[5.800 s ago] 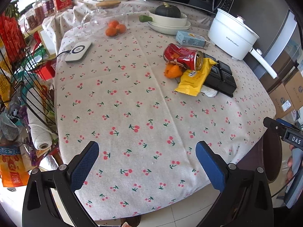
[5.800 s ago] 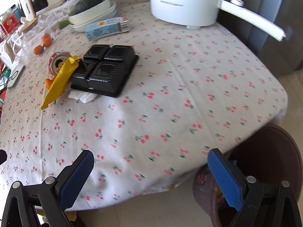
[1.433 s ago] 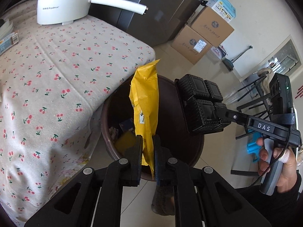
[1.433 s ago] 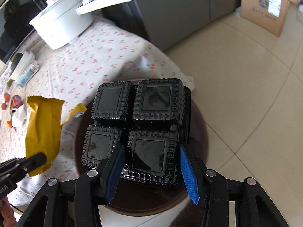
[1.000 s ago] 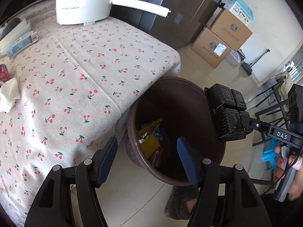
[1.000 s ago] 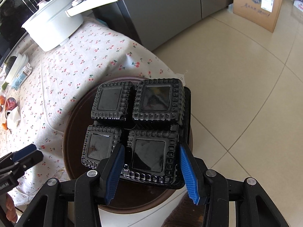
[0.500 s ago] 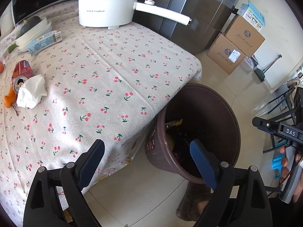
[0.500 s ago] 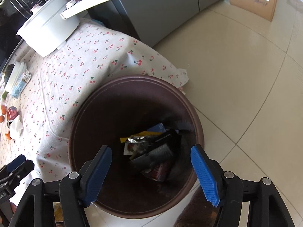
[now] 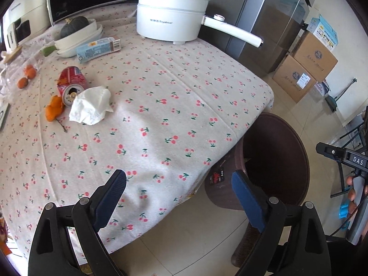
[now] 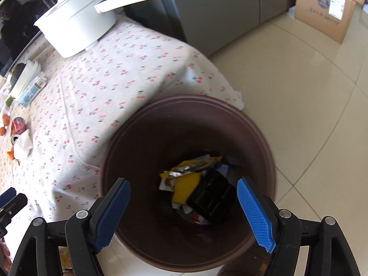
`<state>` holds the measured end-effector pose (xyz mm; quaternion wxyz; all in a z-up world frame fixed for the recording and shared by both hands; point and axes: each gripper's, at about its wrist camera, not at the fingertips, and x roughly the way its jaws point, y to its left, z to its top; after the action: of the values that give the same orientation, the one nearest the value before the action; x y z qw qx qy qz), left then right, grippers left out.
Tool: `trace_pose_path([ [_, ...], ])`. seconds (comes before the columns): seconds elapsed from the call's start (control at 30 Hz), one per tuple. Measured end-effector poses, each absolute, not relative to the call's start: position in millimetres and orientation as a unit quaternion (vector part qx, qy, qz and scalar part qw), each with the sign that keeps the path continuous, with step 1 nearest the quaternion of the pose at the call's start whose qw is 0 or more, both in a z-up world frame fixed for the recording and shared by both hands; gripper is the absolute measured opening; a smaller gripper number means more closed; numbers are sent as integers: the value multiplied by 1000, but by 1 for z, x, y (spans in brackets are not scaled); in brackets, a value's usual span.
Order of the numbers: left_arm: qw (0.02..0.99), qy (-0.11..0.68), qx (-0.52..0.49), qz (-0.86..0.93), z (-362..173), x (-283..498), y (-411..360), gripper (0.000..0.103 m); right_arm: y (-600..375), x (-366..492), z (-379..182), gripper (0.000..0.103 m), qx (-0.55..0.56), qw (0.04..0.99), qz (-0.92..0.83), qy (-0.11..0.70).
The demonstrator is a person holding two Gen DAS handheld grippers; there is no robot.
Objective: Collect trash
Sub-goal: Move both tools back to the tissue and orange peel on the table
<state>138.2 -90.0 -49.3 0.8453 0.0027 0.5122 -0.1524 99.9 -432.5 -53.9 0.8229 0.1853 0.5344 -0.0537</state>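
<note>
Trash — black tray (image 10: 212, 199), yellow wrapper (image 10: 185, 187) — lies in the brown bin (image 10: 264, 138) beneath the right gripper (image 10: 184, 201), its jaws just opened and empty; left gripper (image 9: 178, 189) gapes empty too.

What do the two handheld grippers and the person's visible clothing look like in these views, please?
Both the left gripper and the right gripper have black frames with silver rivets and two blue ribbed pads. Seen from the left wrist, the right gripper's black body carries white "DAS" lettering, and a thin cable hangs by the hand gripping its handle. Below that hand the clothing is dark.
</note>
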Motion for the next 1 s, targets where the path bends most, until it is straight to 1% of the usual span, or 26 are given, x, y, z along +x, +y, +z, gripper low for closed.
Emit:
trace_pose_path([
  [0.47,863,501,-27,-63,-44,132,24,97,-333,139,-43,84,141,835,-2,531],
  [0.53,865,499,-29,-46,-43,132,42,99,-315,147,-42,84,135,837,10,531],
  [0.6,867,496,-34,-29,-44,132,59,103,-294,155,-41,85,126,839,22,529],
  [0.83,864,500,-55,17,-47,134,113,103,-218,180,-45,85,91,842,64,528],
  [1.0,858,509,-51,45,-52,141,139,103,-168,197,-55,86,57,840,91,531],
])
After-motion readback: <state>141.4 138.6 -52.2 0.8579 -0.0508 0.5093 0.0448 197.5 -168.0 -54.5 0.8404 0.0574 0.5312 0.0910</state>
